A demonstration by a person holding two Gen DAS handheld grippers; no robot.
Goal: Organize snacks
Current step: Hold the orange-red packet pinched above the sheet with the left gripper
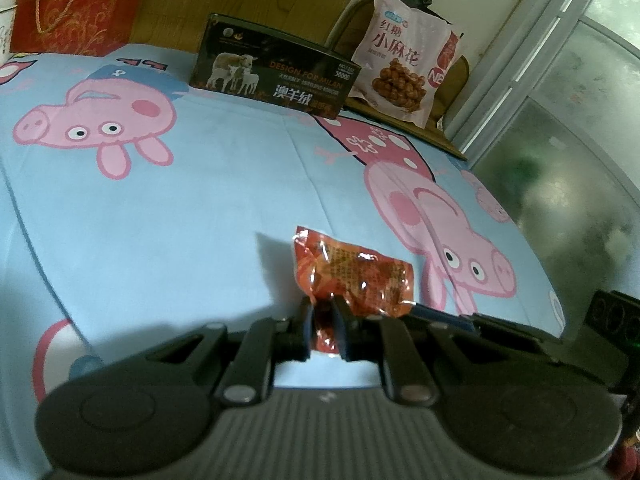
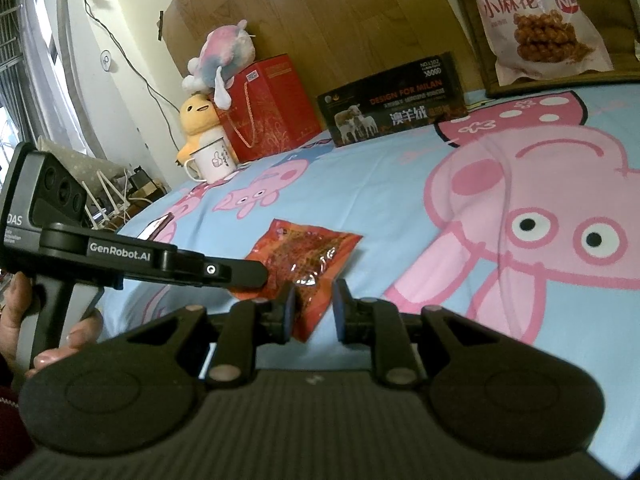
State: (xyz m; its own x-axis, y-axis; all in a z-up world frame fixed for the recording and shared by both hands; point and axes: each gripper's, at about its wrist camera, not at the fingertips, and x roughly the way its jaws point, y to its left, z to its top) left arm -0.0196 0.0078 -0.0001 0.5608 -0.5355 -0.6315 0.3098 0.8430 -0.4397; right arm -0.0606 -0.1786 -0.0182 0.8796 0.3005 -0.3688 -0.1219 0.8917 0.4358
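our left gripper is pinching the red snack packet by its near edge, fingers narrow on the foil, low over the bed. our right gripper is hovering beside it, fingers parted around a corner, not clamped. we are judging sorting barely begun: the pink snack bag is waiting by the headboard.

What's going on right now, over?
Left gripper shut on red snack packet, lifted off the bedsheet. Right gripper open around the packet's corner. Dark box far ahead, nothing between.
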